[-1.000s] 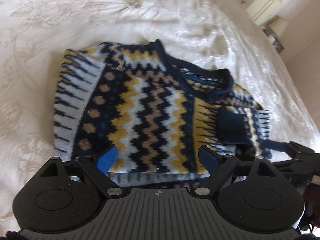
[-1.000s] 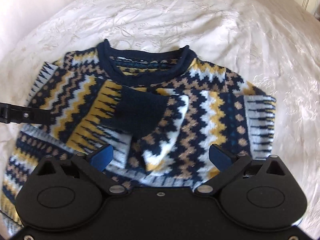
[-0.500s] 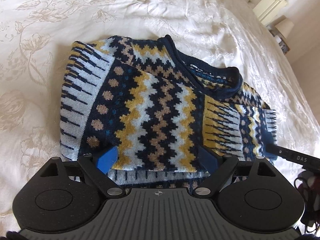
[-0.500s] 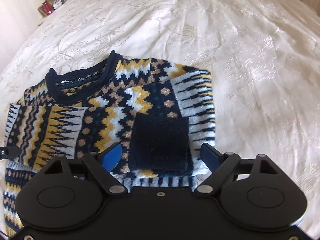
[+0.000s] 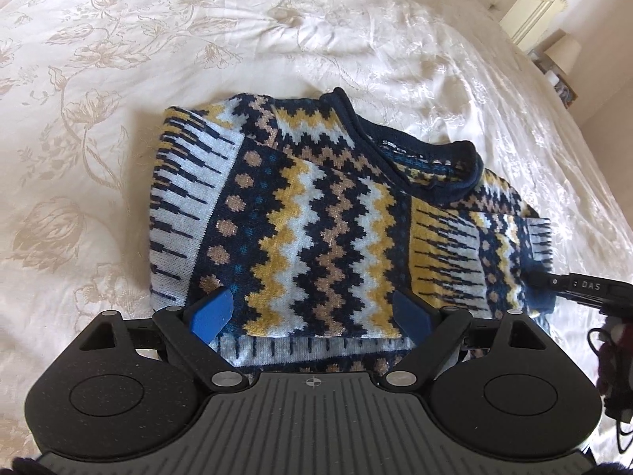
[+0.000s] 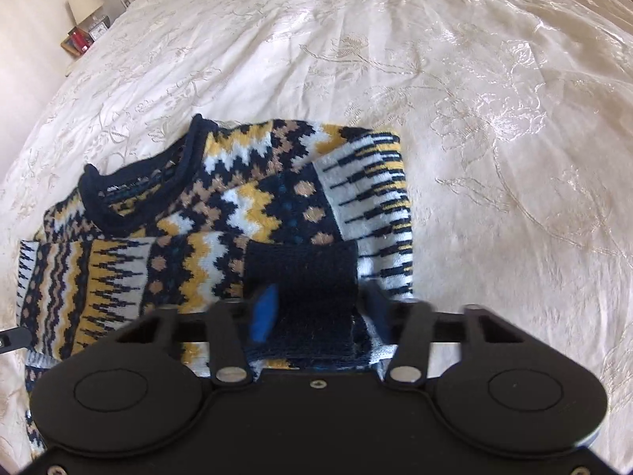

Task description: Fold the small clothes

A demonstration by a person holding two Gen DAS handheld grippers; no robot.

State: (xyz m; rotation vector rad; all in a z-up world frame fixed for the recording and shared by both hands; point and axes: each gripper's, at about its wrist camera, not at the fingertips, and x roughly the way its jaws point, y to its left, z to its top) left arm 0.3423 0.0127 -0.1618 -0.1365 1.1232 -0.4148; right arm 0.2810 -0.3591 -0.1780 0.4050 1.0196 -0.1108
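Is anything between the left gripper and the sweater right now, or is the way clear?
Nothing visible is in the way. The left gripper is open just over the near edge of the sweater, which lies on the bedspread. The right gripper is closing on the navy cuff at the far side.

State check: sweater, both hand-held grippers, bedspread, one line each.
sweater: lying on the bed, both sleeves folded in over the body, neckline away from the cameras.
left hand-held gripper: open, empty, over the hem.
right hand-held gripper: closing around the navy cuff; grip unclear.
bedspread: slightly wrinkled.
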